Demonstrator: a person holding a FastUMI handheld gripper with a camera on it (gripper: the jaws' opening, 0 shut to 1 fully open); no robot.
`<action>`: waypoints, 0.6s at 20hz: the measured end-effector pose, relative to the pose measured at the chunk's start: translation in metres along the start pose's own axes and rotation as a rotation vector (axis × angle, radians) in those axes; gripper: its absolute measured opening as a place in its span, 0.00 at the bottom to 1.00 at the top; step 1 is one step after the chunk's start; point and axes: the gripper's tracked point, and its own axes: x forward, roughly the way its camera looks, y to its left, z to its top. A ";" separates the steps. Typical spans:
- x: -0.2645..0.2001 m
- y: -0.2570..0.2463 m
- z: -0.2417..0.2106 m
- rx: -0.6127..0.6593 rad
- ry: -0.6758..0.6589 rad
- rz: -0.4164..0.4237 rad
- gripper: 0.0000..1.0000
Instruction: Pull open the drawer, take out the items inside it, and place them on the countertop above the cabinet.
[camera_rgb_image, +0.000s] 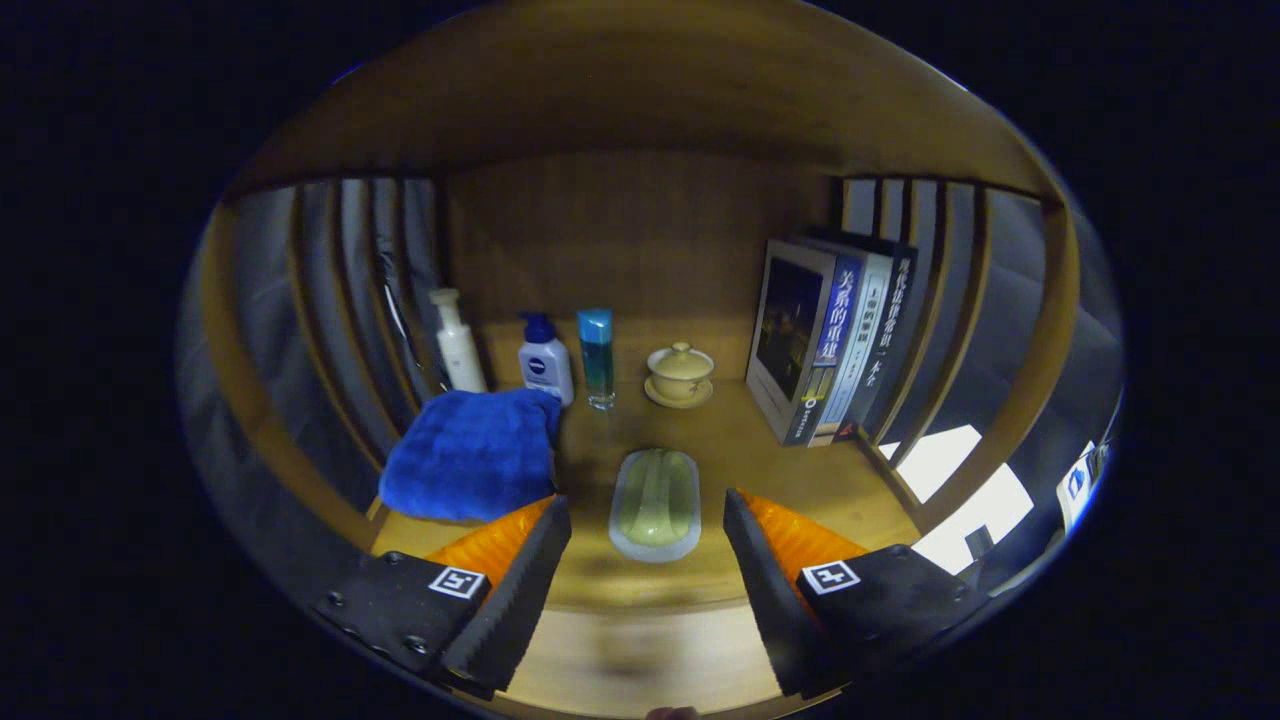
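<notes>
So the soap dish (655, 503) sits on the counter (800, 470) just ahead of the claw (647, 545), whose fingers are spread and holding nothing. Looks like one item's out; can't see the drawer, so what's left is unclear. Blue towel (470, 455) crowds one side, books (830, 340) the other, middle's open

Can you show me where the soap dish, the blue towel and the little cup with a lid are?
soap dish (655, 503): gripper view, middle of the soap in it, between the open gripper's fingers.
blue towel (468, 455): gripper view, middle of the cloth.
cup with a lid (680, 373): gripper view, the cup's side.
</notes>
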 end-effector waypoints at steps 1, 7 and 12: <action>-0.017 0.006 0.001 -0.009 -0.031 0.019 0.99; -0.111 0.029 0.004 -0.085 -0.239 0.083 0.99; -0.171 0.044 -0.019 -0.057 -0.358 0.117 0.99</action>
